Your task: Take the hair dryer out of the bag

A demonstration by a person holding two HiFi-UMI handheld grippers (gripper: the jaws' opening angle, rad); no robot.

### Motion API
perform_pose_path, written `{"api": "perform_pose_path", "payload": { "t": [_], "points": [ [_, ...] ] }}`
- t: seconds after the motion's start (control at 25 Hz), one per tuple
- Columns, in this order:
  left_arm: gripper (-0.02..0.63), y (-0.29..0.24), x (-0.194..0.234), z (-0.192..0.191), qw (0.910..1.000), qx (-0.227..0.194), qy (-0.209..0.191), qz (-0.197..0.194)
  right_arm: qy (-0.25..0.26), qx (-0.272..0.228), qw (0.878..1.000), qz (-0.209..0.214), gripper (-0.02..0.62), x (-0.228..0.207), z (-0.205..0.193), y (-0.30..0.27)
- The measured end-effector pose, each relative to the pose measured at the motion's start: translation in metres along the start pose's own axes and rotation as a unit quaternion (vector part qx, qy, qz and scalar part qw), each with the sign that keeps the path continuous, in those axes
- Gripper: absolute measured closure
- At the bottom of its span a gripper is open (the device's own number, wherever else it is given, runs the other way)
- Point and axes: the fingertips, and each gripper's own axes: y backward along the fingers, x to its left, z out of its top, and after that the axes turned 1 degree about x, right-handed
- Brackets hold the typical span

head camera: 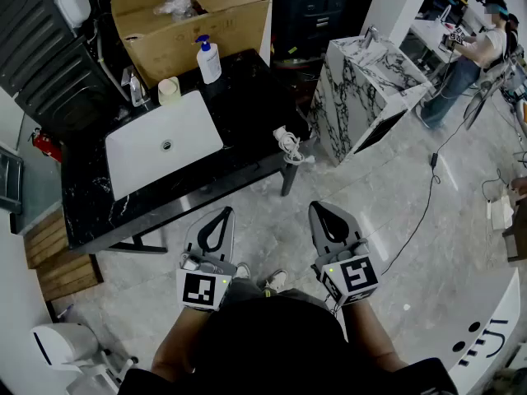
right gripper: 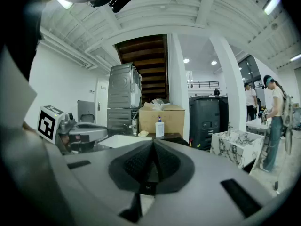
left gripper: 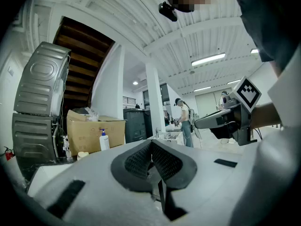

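Observation:
Both grippers are held side by side in front of my body, over the tiled floor and short of the black counter (head camera: 247,113). My left gripper (head camera: 221,212) has its jaws closed with nothing between them, and my right gripper (head camera: 323,208) is the same. The left gripper view shows its own closed tips (left gripper: 151,142); the right gripper view shows the right tips (right gripper: 154,142) pressed together. A small white bundle with a cord (head camera: 288,146) lies at the counter's front right corner; I cannot tell whether it is the bag or the hair dryer.
The counter carries a white basin (head camera: 165,142), a pump bottle (head camera: 208,60), and a cardboard box (head camera: 193,19). A marble pedestal (head camera: 370,89) stands to the right. A cable (head camera: 428,196) trails over the floor, and a person (head camera: 473,56) works far right.

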Motion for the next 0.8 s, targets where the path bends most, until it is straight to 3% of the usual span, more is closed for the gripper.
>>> {"api": "perform_pose_path", "payload": {
  "t": [0.44,0.8],
  "points": [
    [0.586,-0.009,-0.003,0.000,1.0000,0.006,-0.006,0.001,-0.040,-0.004,0.999,0.020,0.583,-0.006,0.003,-0.002],
    [0.586,-0.026,0.010,-0.016,0.9995,0.031,-0.009,0.006,-0.049,0.030,0.998,0.018,0.583,-0.015,-0.032,-0.022]
  ]
}}
